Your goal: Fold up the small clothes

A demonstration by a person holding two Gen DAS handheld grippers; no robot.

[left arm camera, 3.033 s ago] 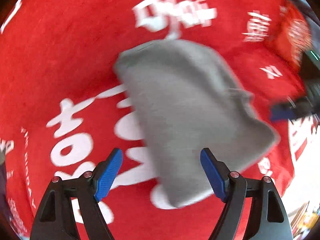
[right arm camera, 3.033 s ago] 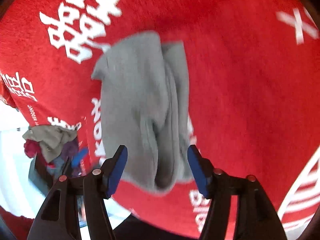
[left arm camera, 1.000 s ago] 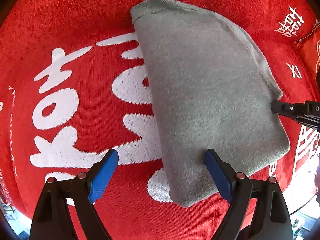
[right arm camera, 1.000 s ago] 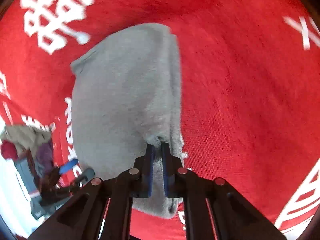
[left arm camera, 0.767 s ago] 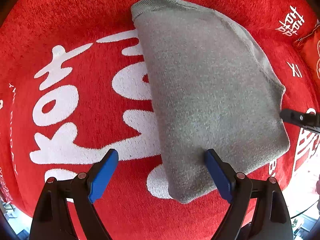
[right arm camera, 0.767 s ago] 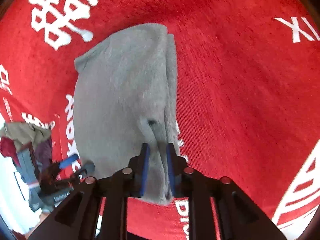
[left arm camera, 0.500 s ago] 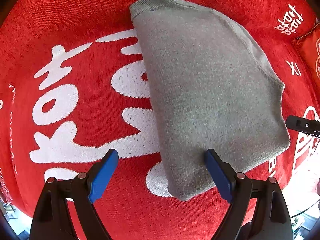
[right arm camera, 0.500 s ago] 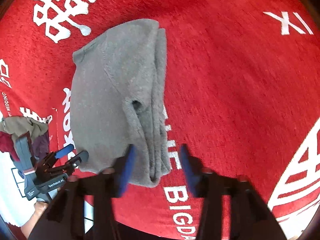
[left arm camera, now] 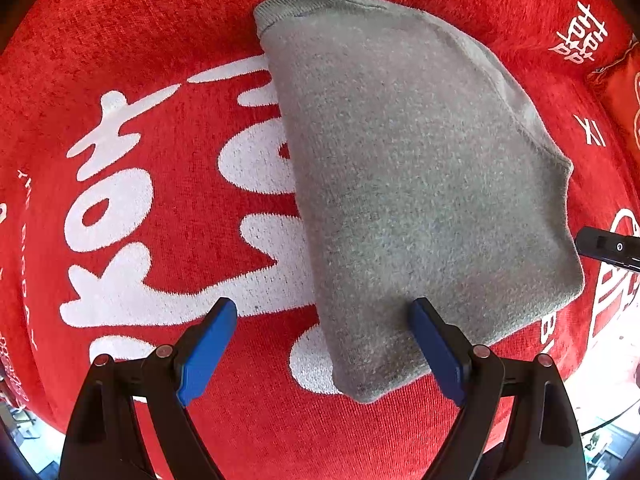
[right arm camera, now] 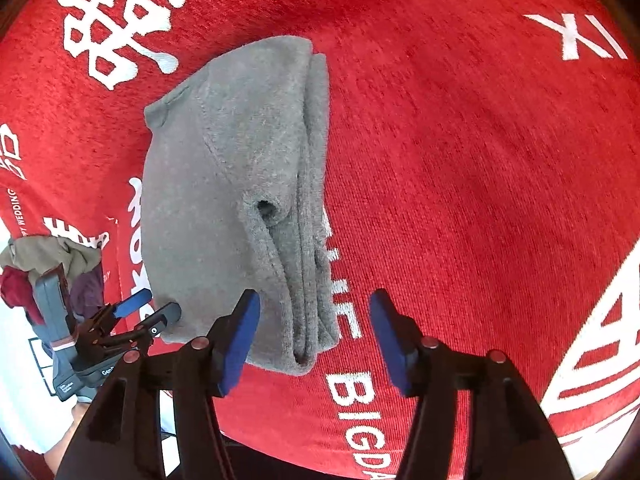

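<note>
Garment: a grey sweater (left arm camera: 420, 184), soft fuzzy knit, folded into a thick wedge-like packet with a ribbed band along its far narrow end; it lies flat on the red cloth.
Fold edge: in the right wrist view the sweater (right arm camera: 224, 200) shows stacked layers along its right side, with a small round pucker in the knit near the middle.
Surface: a red cloth (left arm camera: 160, 60), coarse woven pile, with large white rounded characters and small white lettering woven in; it covers the whole work area under the sweater.
Left gripper (left arm camera: 320, 344): jaws spread wide, pointing down over the near edge of the sweater; the left blue pad (left arm camera: 204, 348) sits over bare red cloth, the right pad over grey knit, neither pressing on it.
Right gripper (right arm camera: 314, 340): jaws opening, the near corner of the layered edge lies between the blue pads (right arm camera: 238, 336) but they are clear of it; nothing is held.
Side pile: crumpled clothes (right arm camera: 48, 268) in olive, dark red and purple, seen at the left edge of the right wrist view, beyond the red cloth.
</note>
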